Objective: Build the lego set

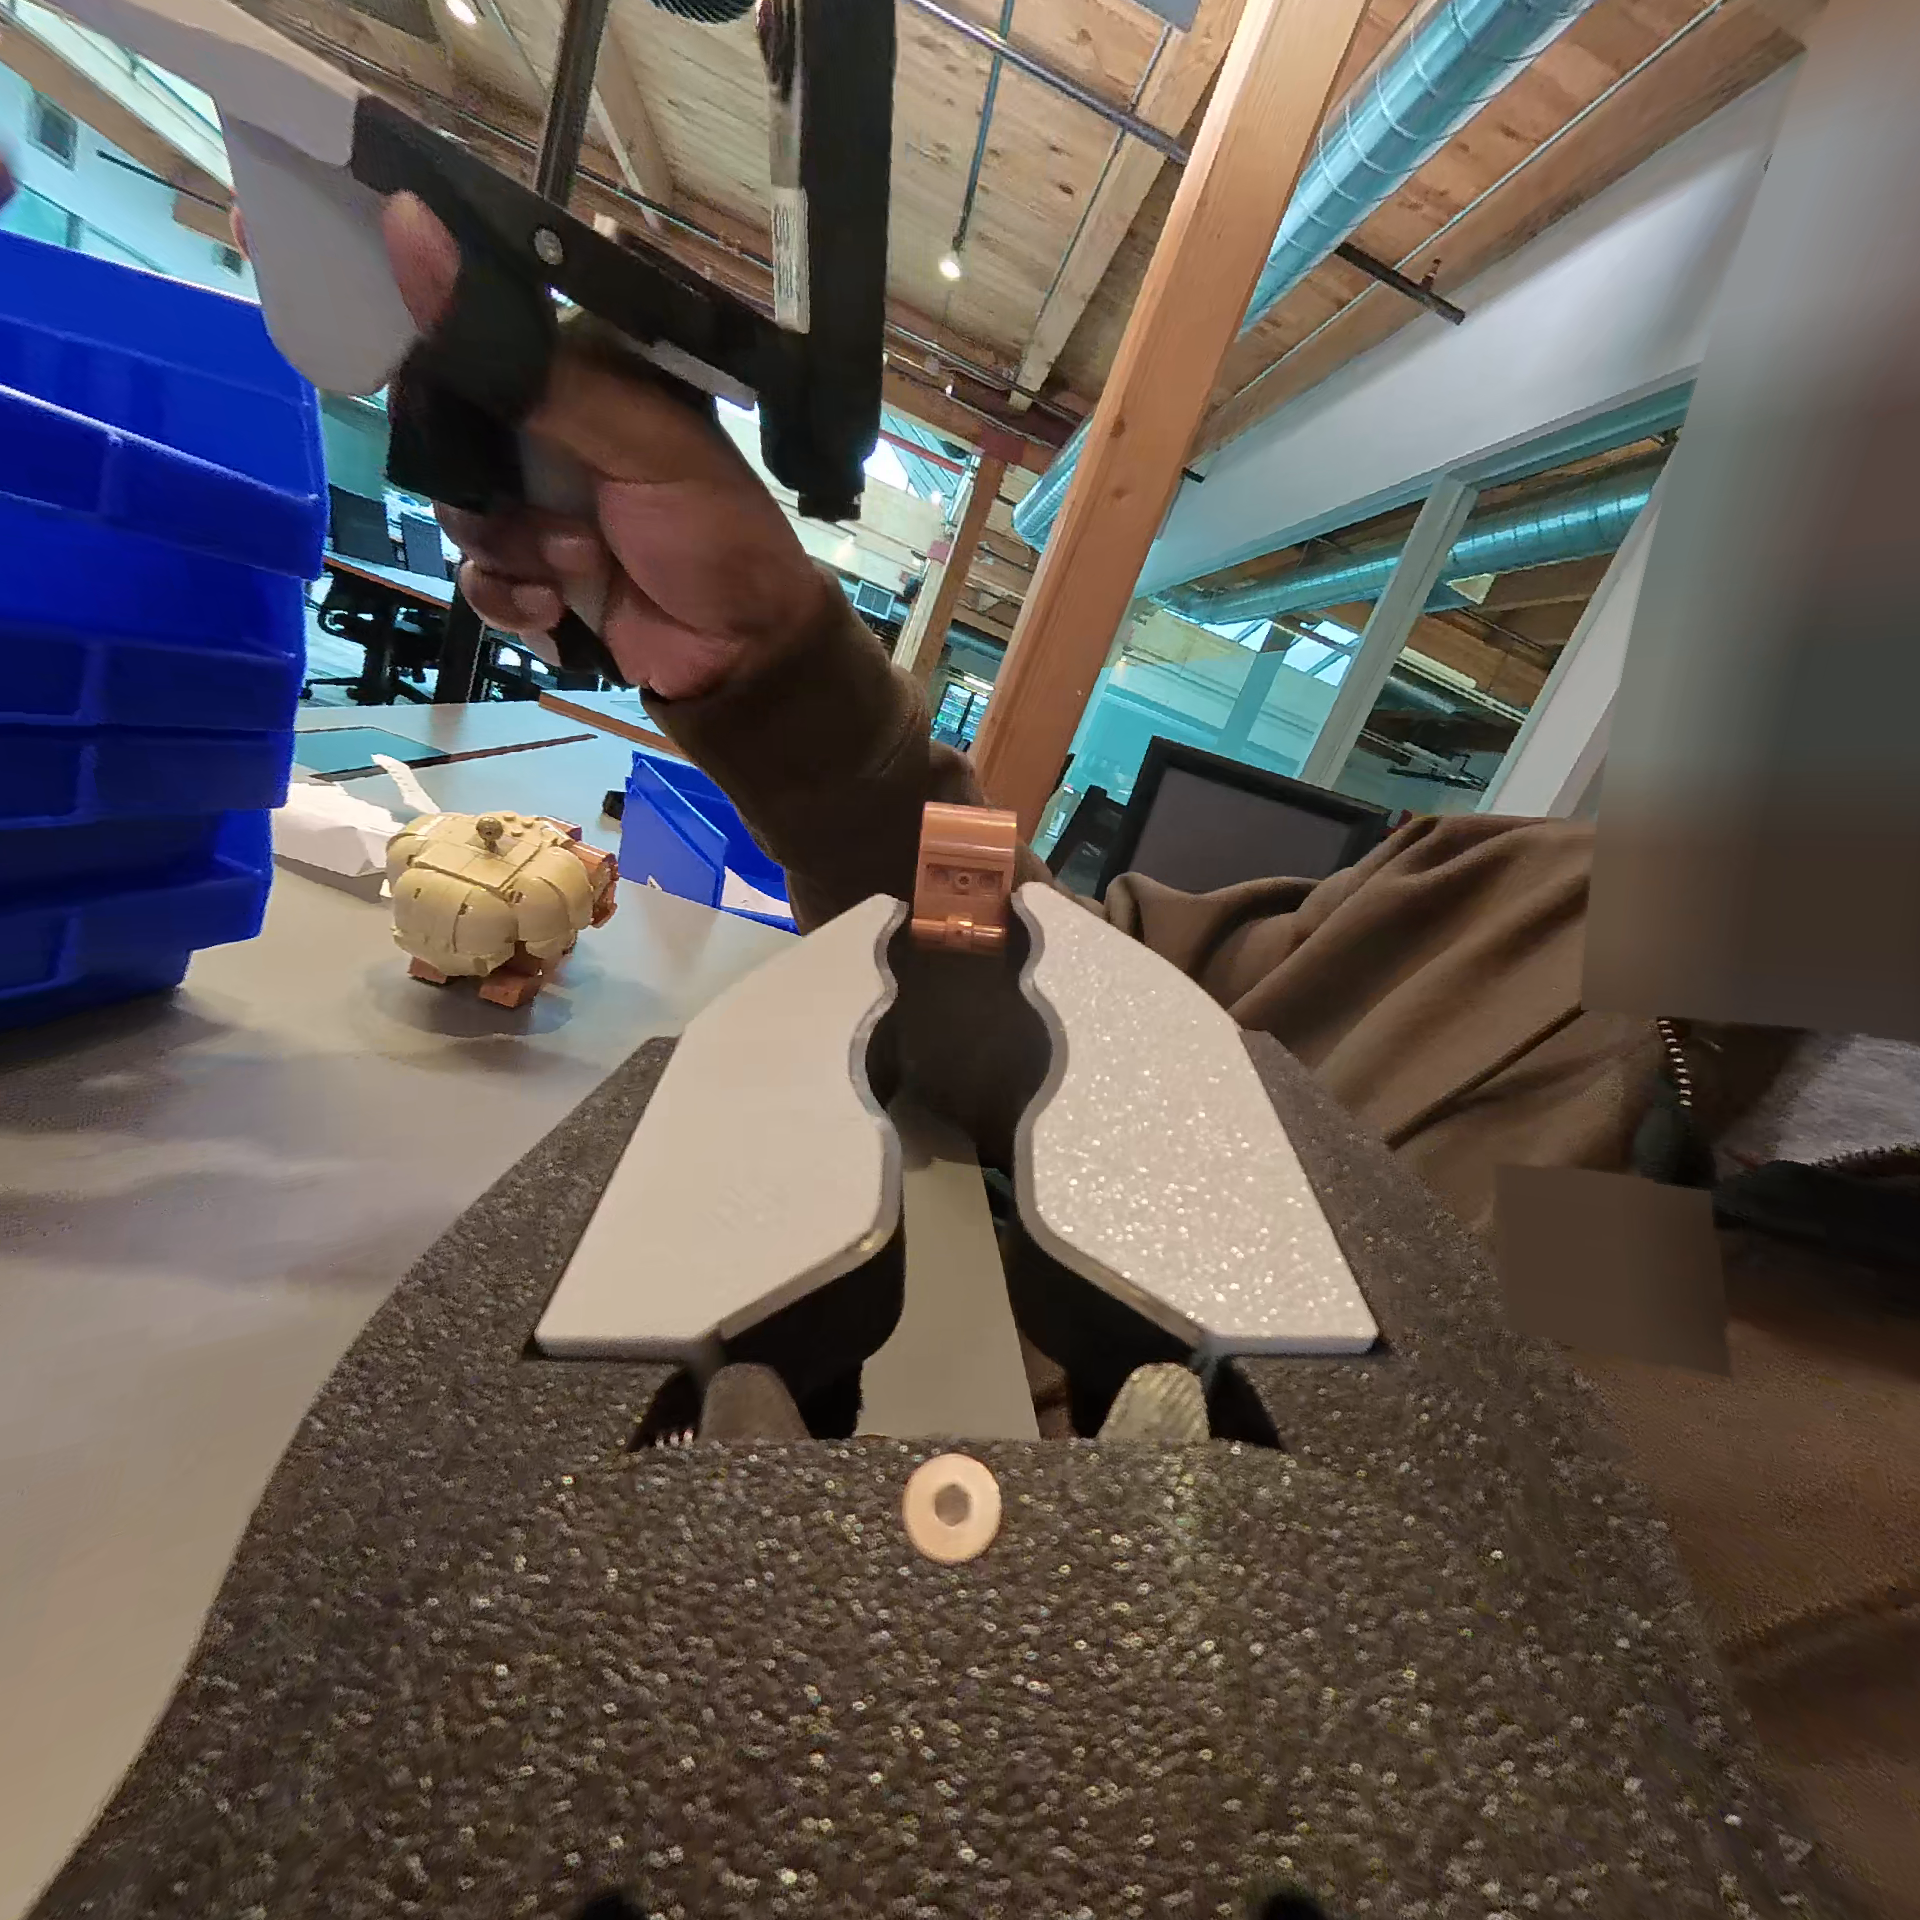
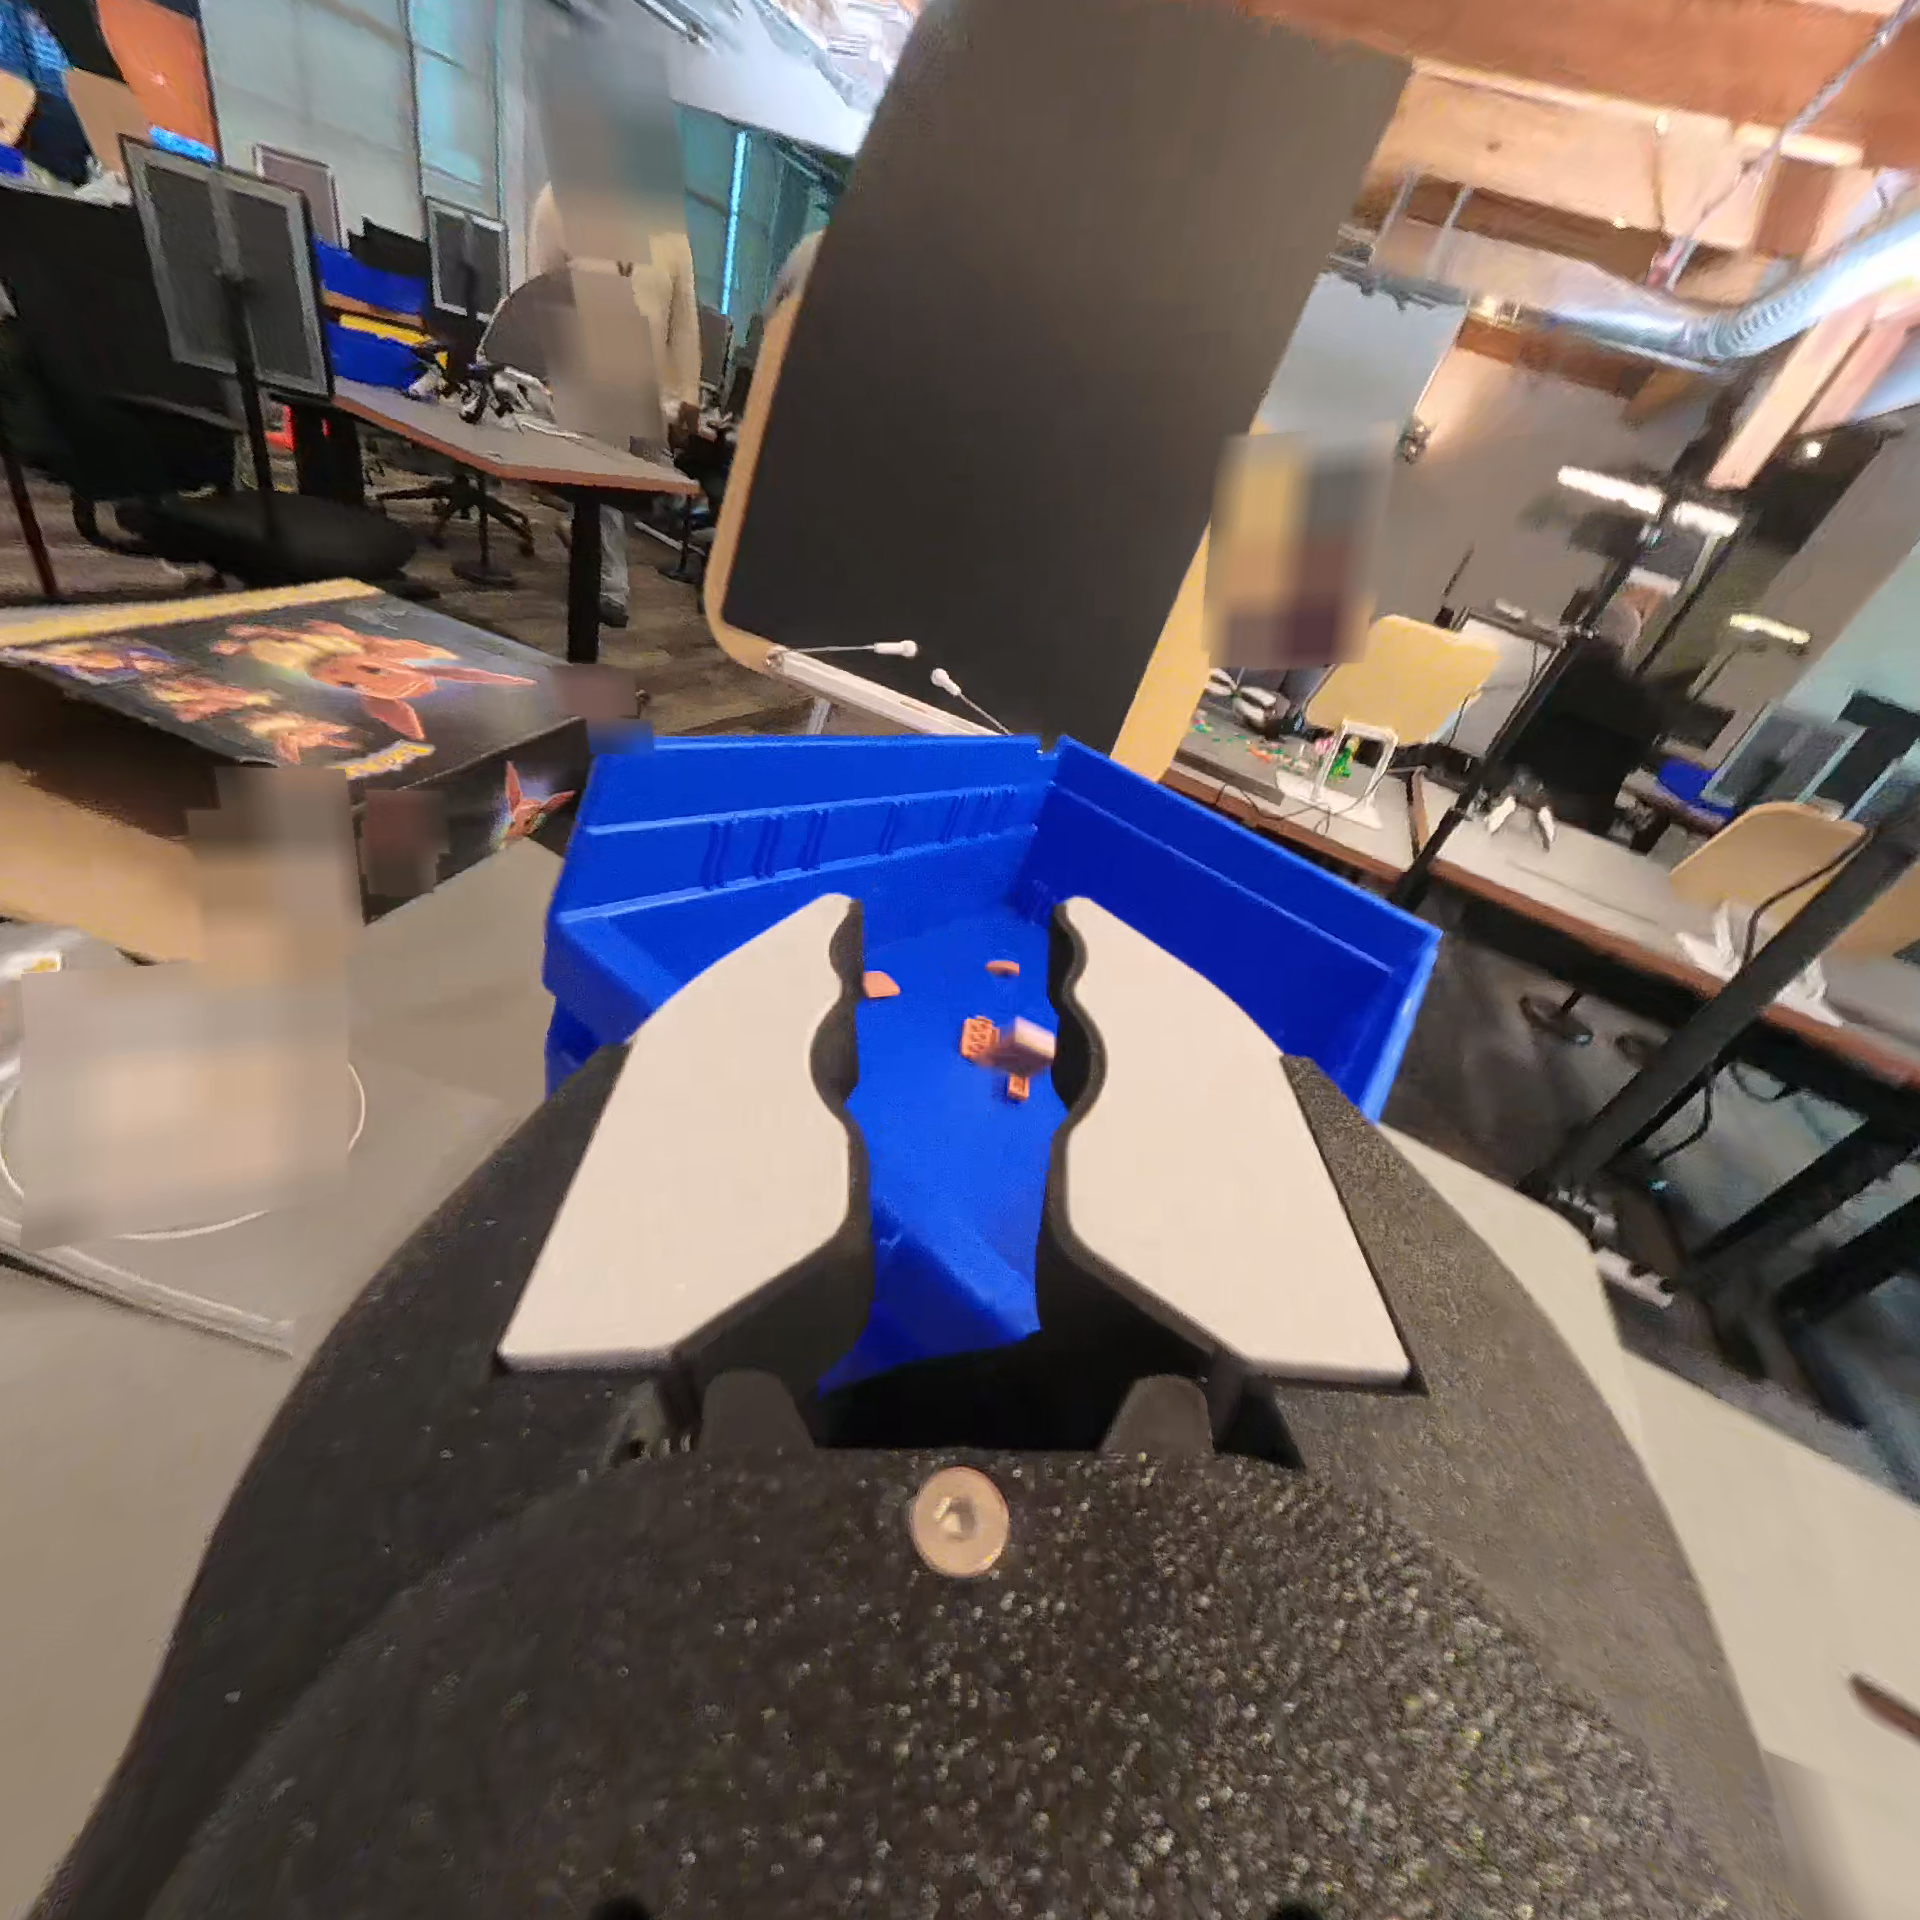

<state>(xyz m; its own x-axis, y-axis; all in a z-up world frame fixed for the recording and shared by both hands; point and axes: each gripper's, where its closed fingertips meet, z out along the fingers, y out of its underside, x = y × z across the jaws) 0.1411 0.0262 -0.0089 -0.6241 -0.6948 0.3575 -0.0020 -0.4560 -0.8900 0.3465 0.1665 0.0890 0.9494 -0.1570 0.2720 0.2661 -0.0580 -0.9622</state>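
Between the left gripper's [image 1: 958, 925] jaws, clamped at their tips, sits a small brown lego piece [image 1: 963, 878]. The right gripper [image 2: 956, 935] hovers, jaws apart, over the blue bin [image 2: 1226, 894] of loose pieces [image 2: 1003, 1044]; it should centre on one piece before closing. The tan model [image 1: 488, 904] waits on the counter [image 1: 260, 1091], far left.

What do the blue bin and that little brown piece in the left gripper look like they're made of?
Blue bin: looks like rigid molded plastic, slightly glossy, with molded ribs and slots along its walls.
Brown piece, held in the left gripper: likely hard plastic with a smooth satin finish, crisp molded edges and a clip at the bottom.
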